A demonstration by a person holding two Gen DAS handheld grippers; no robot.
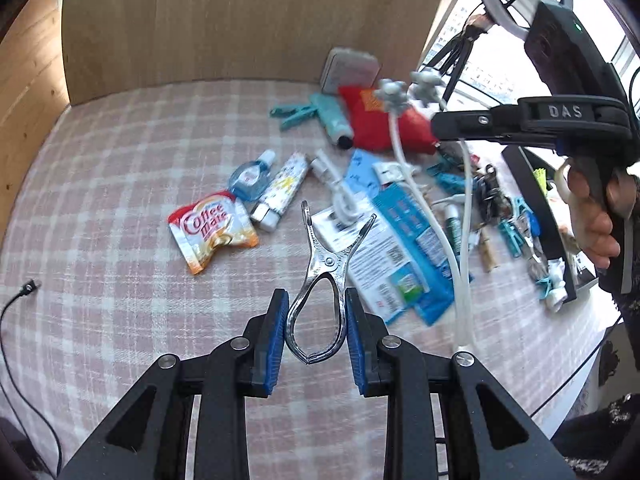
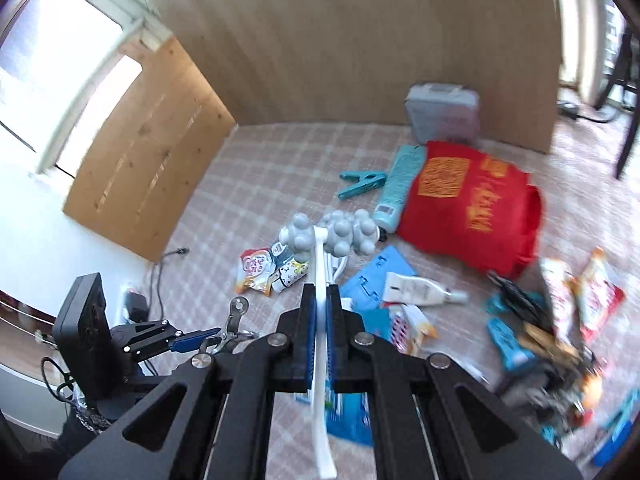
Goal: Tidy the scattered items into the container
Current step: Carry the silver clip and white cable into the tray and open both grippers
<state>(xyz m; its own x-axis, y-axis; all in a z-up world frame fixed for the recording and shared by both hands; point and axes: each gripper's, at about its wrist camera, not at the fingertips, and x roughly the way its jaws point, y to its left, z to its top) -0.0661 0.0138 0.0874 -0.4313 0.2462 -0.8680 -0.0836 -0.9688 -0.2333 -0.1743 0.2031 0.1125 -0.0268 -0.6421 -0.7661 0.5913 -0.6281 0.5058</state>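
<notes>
My left gripper [image 1: 317,312] is shut on the handles of a shiny metal clip [image 1: 322,270], whose jaws point away over the checked cloth [image 1: 120,184]. My right gripper [image 2: 320,308] is shut on the white handle of a massage roller [image 2: 320,276] with grey knobbed balls [image 2: 340,234], held above the cloth; the roller also shows in the left wrist view [image 1: 400,96]. A black container [image 1: 538,204] with small items in it stands at the right. Scattered items lie between: a Coffee-mate sachet [image 1: 212,228], a printed tube [image 1: 282,190], blue packets [image 1: 404,240], teal pegs [image 1: 294,114].
A red bag [image 2: 468,204], a teal bottle [image 2: 400,184] and a grey case [image 2: 442,114] lie at the back by the wooden wall. A lotion tube [image 2: 420,294], snack packets [image 2: 592,296] and more pegs lie at the right. A black cable [image 1: 16,308] runs at the left.
</notes>
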